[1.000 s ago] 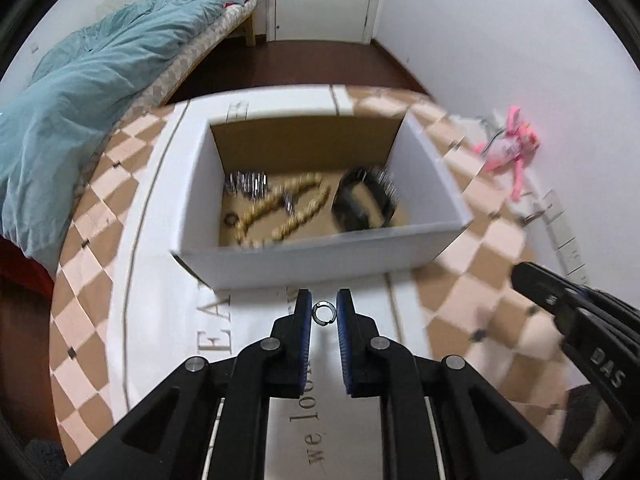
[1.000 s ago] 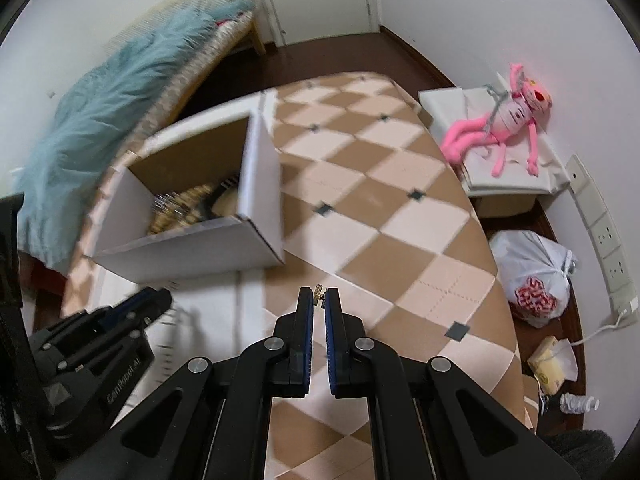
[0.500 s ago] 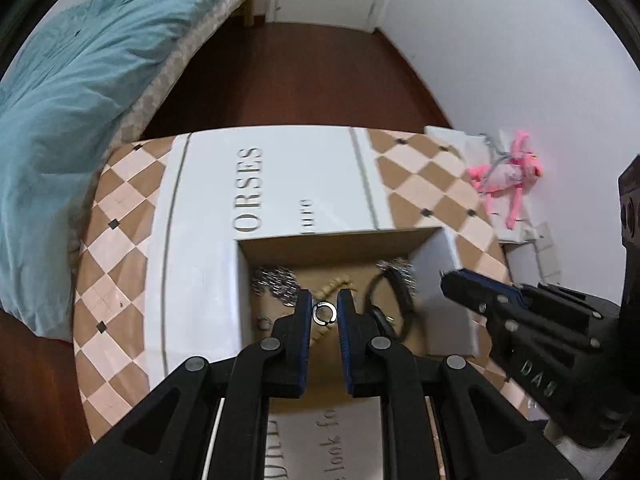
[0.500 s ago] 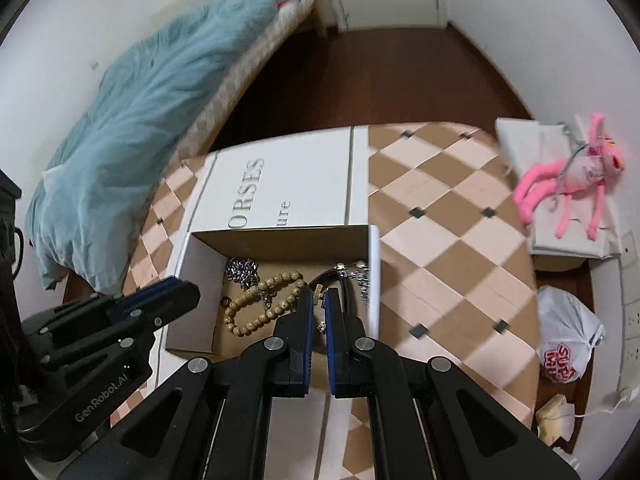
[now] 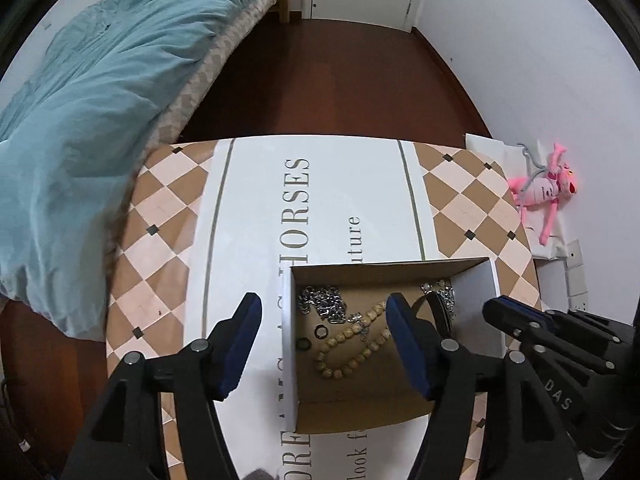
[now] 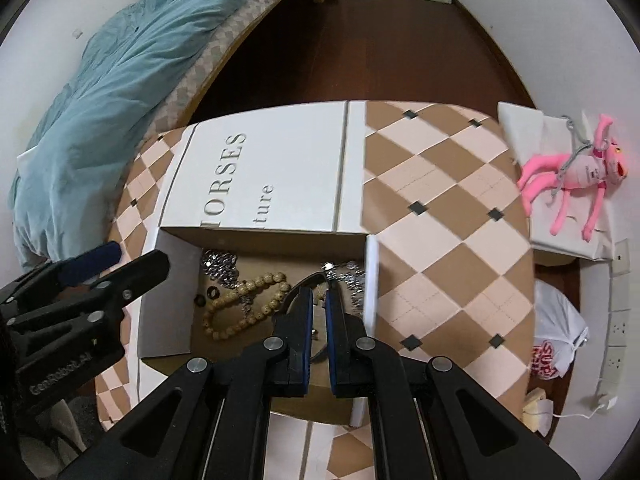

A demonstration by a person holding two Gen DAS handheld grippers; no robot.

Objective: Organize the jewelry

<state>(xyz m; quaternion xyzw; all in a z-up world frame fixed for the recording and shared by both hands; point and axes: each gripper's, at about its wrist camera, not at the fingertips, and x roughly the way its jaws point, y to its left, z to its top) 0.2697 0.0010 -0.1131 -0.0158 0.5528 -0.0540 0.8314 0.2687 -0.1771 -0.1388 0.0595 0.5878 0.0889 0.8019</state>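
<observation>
In the left wrist view the left hand-held gripper [image 5: 322,322] hangs over the open cardboard box [image 5: 476,300] in the lower centre of the frame with its blue-padded fingers [image 5: 240,340] spread wide and nothing between them; one finger lies left of the box's white left wall, the other over its inside. On the brown box floor lie a silver chain [image 5: 324,304] at the upper left, a string of wooden beads [image 5: 352,348] in the middle, two small dark rings [image 5: 320,332] left of the beads, and a dark band [image 5: 438,314] at the right. The box sits on a white printed sheet [image 5: 320,184] spread over the checkered desk [image 5: 160,216]. In the right wrist view the right hand-held gripper [image 6: 319,300] points down into the right part of the box [image 6: 168,320], its fingers nearly together with only a thin slit between; whether it grips anything there I cannot tell. Its tips sit beside the beads [image 6: 248,304], close to the white right wall. A teal blanket [image 5: 80,92] fills the upper left, and a pink plush toy [image 6: 576,176] lies at the right edge.
</observation>
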